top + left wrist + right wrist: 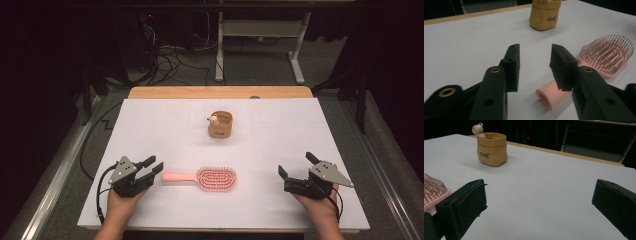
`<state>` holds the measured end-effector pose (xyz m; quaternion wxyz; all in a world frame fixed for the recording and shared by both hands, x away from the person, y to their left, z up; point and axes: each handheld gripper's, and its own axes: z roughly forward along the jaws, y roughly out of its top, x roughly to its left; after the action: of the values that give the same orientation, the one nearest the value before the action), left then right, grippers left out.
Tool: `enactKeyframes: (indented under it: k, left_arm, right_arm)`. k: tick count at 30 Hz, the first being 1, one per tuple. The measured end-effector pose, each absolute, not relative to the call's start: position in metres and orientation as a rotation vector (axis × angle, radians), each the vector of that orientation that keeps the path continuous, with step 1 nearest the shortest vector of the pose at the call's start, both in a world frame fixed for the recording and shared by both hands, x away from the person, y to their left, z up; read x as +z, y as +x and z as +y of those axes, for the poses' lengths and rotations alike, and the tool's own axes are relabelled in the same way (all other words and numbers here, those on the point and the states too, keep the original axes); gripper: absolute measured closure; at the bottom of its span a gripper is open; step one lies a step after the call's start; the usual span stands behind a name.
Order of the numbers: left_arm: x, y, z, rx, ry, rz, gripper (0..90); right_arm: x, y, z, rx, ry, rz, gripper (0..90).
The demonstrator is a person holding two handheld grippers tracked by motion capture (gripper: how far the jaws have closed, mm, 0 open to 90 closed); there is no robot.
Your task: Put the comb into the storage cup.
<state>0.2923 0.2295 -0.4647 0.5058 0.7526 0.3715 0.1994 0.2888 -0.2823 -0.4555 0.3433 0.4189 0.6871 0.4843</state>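
tan pot (492, 149) | small dark print | too blurred to read

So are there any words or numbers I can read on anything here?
Tan pot: one small dark word on its side, too blurred to read.
Pink hairbrush: no writing to be seen.
Left gripper and right gripper: no writing to be seen.

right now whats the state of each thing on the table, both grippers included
pink plastic hairbrush: lying flat, bristles up, handle toward the left gripper, not held
tan pouch-shaped pot: upright, mouth open, small pale figure at its rim
left gripper: jaws partly closed, nothing between them, near the handle end
right gripper: jaws wide open, nothing between them
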Motion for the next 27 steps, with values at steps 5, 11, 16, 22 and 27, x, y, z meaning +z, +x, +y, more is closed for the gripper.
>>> enactKeyframes:
  k: [5,11,16,22,27]
  left_arm:
    - [-0.467,0.3,0.211,0.499,1.959,0.933,90.0]
    - [-0.468,0.309,0.198,0.501,2.055,0.949,90.0]
    - [-0.473,0.314,0.193,0.482,2.12,0.951,90.0]
    - [-0.471,0.318,0.192,0.405,2.17,0.931,90.0]
    - [-0.468,0.311,0.185,0.405,2.235,0.889,90.0]
  right_arm:
    - [-0.457,0.29,-0.279,1.252,1.083,1.799,0.4]
    - [-0.458,0.29,-0.275,1.248,1.076,1.814,0.3]
    - [-0.459,0.29,-0.275,1.247,1.075,1.82,0.4]
    - [-0.459,0.29,-0.273,1.246,1.063,1.834,0.4]
    - [-0.459,0.29,-0.27,1.246,1.059,1.843,0.4]
